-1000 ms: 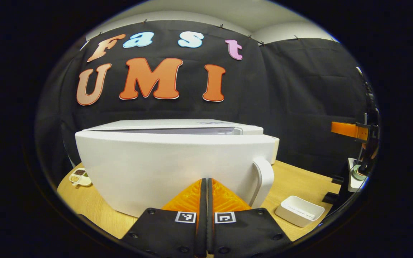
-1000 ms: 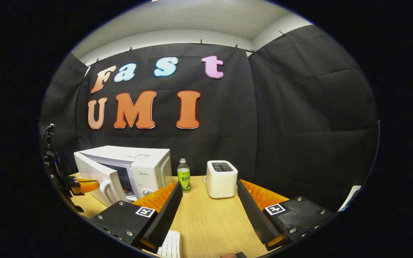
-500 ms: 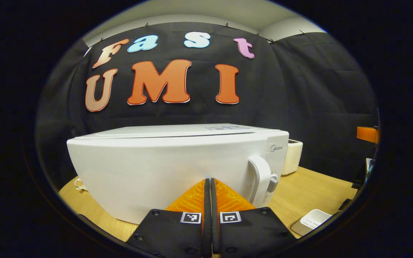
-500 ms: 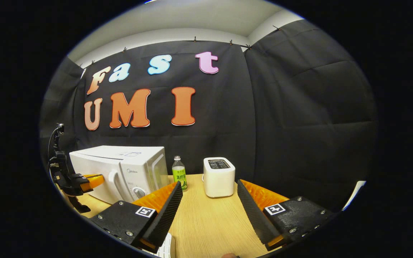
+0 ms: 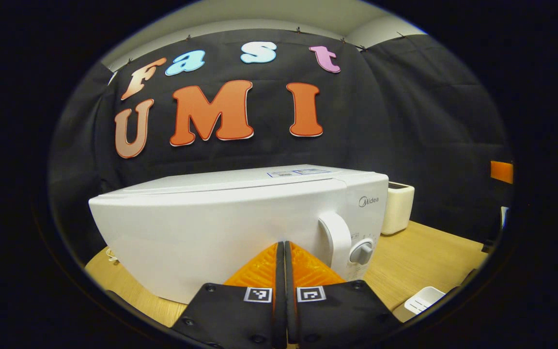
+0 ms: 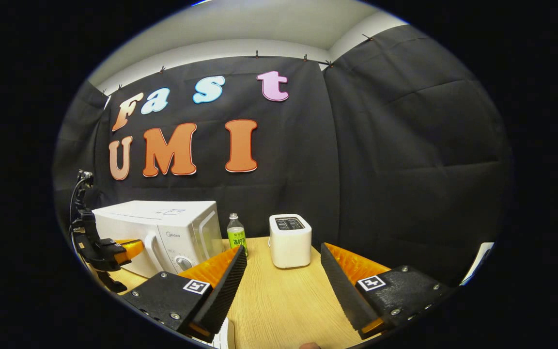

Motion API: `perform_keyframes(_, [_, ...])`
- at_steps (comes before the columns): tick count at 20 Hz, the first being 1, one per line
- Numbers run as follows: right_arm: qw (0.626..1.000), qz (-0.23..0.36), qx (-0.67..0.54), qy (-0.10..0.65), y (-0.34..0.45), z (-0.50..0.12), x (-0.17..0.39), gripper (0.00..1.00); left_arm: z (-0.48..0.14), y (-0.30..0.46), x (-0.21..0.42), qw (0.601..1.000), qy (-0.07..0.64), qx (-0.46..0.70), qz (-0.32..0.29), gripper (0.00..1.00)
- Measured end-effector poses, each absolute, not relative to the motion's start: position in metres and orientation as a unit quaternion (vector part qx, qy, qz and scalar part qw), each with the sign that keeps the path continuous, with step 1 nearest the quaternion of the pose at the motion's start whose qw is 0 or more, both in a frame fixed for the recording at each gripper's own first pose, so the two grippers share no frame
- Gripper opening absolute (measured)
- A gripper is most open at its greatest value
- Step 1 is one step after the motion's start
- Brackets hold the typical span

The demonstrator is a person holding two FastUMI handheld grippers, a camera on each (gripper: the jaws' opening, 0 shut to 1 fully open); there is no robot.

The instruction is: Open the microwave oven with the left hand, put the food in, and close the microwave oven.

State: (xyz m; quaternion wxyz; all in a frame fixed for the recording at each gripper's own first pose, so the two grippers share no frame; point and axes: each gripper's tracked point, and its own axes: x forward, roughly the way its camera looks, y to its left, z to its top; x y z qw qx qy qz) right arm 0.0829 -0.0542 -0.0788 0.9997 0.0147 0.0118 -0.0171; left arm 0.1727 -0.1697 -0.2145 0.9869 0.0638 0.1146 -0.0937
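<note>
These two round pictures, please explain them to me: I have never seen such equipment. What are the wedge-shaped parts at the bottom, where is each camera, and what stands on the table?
There is no robot arm. A person holds one two-finger gripper in each hand, and a fisheye camera rides on each gripper and looks forward along its fingers, which are the wedge shapes at the bottom.

In the left gripper view, the left gripper has its fingers closed together, holding nothing, with its tips right at the door of the white microwave oven. The door looks closed.

In the right gripper view, the right gripper is open and empty above the wooden table. Farther off on the table stand the microwave oven, a green-labelled bottle and a white toaster. A white tray lies near the table's edge in the left gripper view.
</note>
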Motion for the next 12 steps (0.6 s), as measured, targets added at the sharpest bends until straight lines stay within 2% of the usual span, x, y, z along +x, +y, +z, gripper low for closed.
perform_keyframes(6, [1.000, -0.007, 0.008, -0.007, -0.035, -0.043, 0.065, 0.95, -0.153, -0.145, 0.137, 0.987, 0.109, 0.018, -0.112, 0.05])
perform_keyframes(12, [1.000, 0.019, 0.010, -0.018, -0.005, -0.013, 0.045, 0.95, -0.045, -0.053, 0.095, 0.996, 0.060, 0.006, -0.063, 0.05])
